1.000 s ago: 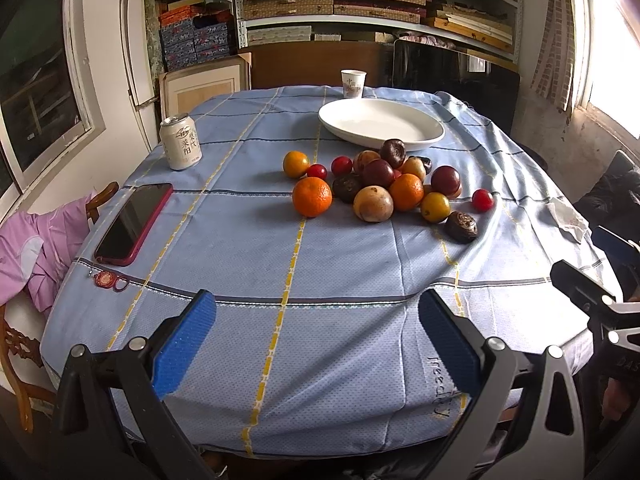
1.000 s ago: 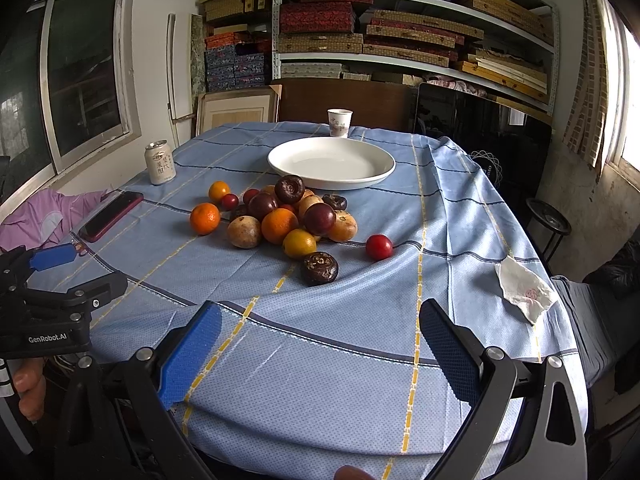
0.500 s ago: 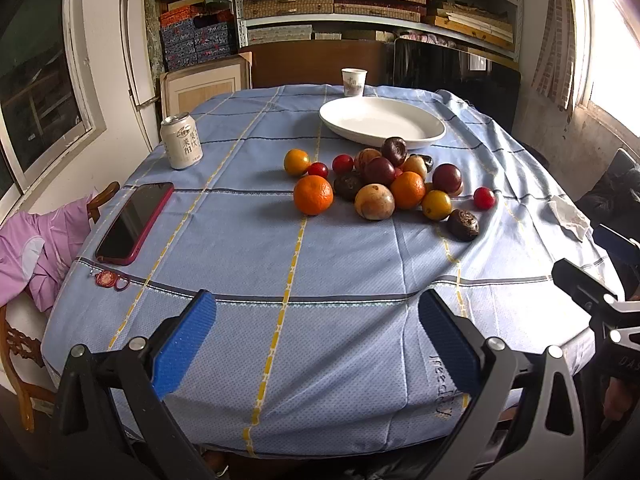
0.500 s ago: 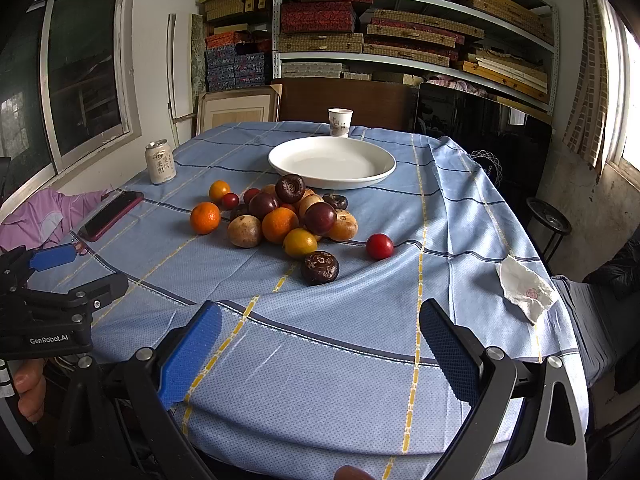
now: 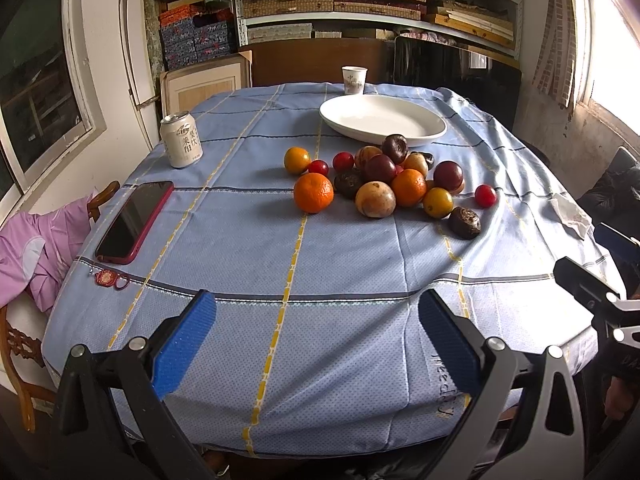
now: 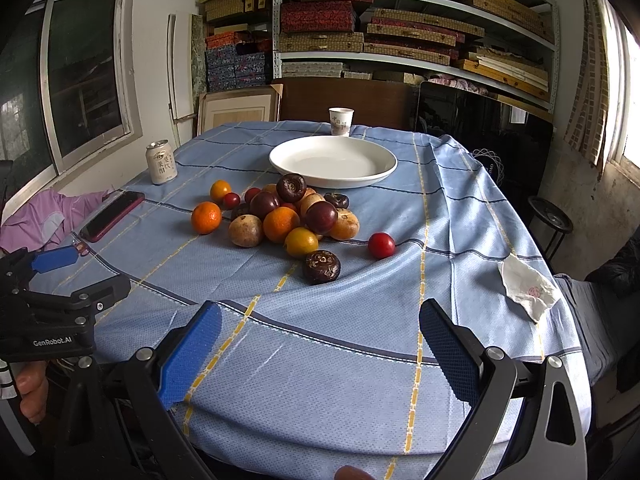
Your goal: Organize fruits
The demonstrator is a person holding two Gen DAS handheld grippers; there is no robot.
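Note:
A pile of several fruits (image 5: 384, 184) lies mid-table: oranges, dark plums, brown round fruits and small red ones; it also shows in the right wrist view (image 6: 288, 216). An empty white plate (image 5: 382, 119) stands just behind the pile, also in the right wrist view (image 6: 333, 161). A dark wrinkled fruit (image 6: 321, 267) and a small red fruit (image 6: 381, 245) lie nearest the right side. My left gripper (image 5: 316, 340) is open and empty over the table's near edge. My right gripper (image 6: 318, 344) is open and empty at the near right edge.
The table has a blue checked cloth (image 5: 240, 240). A drink can (image 5: 181, 145) and a red phone (image 5: 136, 220) lie at the left, a paper cup (image 5: 354, 79) behind the plate, a crumpled tissue (image 6: 526, 286) at the right. Shelves with boxes line the back wall.
Both grippers have edged slightly closer to the table; the fruits look a bit nearer. Nothing was taken hold of or moved.

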